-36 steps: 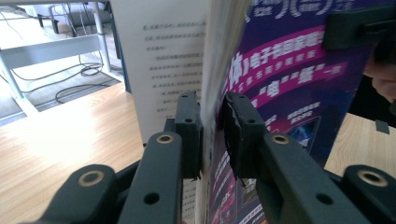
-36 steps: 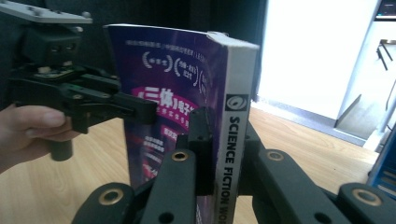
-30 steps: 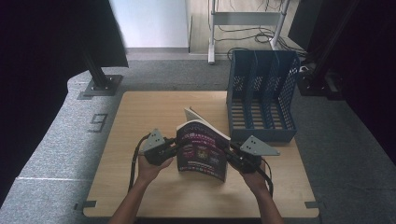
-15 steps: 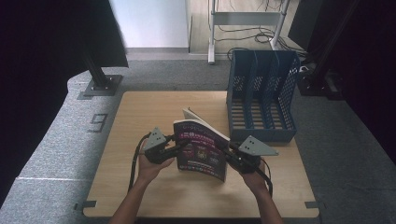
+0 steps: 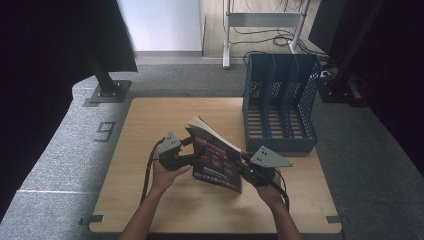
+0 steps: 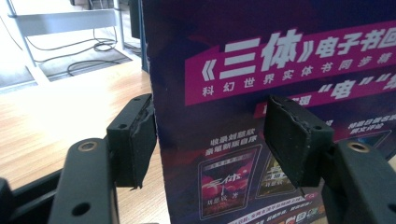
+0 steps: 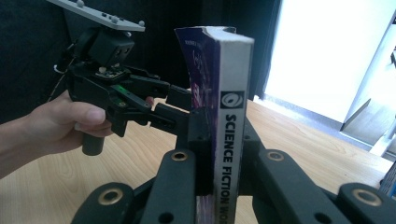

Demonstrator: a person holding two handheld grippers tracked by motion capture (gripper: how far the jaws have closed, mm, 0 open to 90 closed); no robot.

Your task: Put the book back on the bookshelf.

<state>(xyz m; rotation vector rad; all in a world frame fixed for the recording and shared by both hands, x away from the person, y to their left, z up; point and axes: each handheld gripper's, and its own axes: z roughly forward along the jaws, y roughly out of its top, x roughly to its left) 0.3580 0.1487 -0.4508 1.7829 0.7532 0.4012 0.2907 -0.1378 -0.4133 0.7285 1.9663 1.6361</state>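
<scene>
A paperback book (image 5: 216, 159) with a dark purple cover stands upright over the middle of the wooden table (image 5: 150, 120). My right gripper (image 7: 223, 140) is shut on its spine (image 7: 231, 121), which reads "SCIENCE FICTION". In the high view the right gripper (image 5: 243, 166) meets the book's right side. My left gripper (image 6: 212, 135) is open, its pads (image 6: 135, 135) spread wide just in front of the cover (image 6: 261, 65), near the book's free edge. From above, the left gripper (image 5: 191, 150) sits at the book's left side. The right gripper view shows the left gripper (image 7: 180, 105) reaching the cover.
A blue slotted file rack (image 5: 280, 105) stands upright at the table's back right, close behind the book. Beyond the table lie grey carpet, a black stand foot (image 5: 107, 92) at the left, and a white frame with cables (image 5: 260, 20).
The book has shifted and turned slightly to the left toward the left gripper. Both hands have stayed nearly in place.
</scene>
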